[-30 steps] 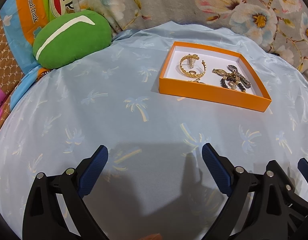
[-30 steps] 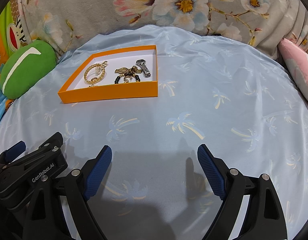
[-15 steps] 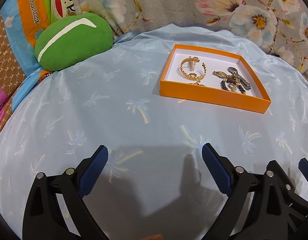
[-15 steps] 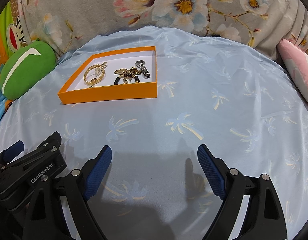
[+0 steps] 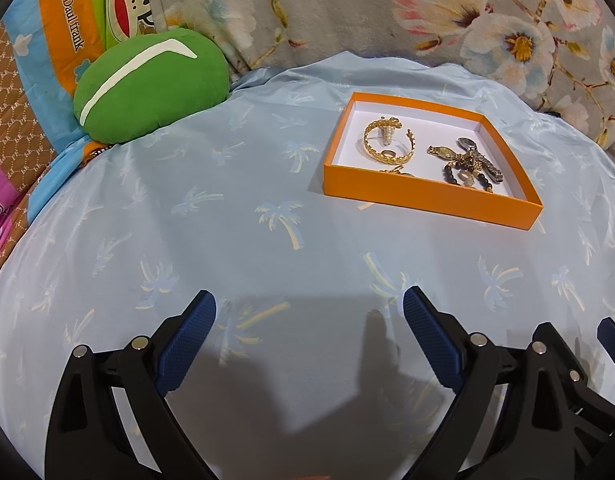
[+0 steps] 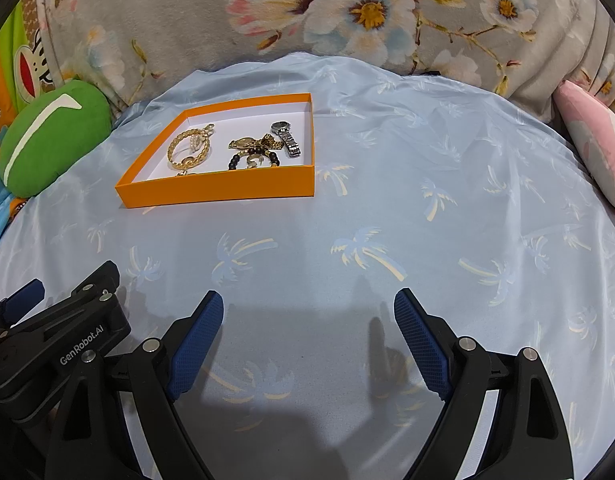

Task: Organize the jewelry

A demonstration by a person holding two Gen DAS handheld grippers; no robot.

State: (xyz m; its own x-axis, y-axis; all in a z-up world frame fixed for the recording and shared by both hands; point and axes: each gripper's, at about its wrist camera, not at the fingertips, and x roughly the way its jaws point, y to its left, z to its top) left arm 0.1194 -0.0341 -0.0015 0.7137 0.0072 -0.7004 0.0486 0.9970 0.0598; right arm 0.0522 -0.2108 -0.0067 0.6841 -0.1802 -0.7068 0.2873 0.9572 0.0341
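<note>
Both tongs, left (image 5: 309,310) and right (image 6: 308,310), gape wide and empty; we should approach the shallow orange cardboard box (image 6: 219,192) slowly, isolating one tangled piece.

light: bright, even | shadows: soft, near bottom edge | focus: sharp | edges: fisheye-bent, dark corners

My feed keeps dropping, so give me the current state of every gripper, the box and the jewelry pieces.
Left gripper: open, empty, above the sheet.
Right gripper: open, empty.
Orange cardboard box: lidless, flat on the light blue palm-print sheet.
Gold chain bracelet: inside box, left part.
Silver metal watch: inside box, right part.
Dark bead bracelet: inside box, tangled with gold pieces.
</note>
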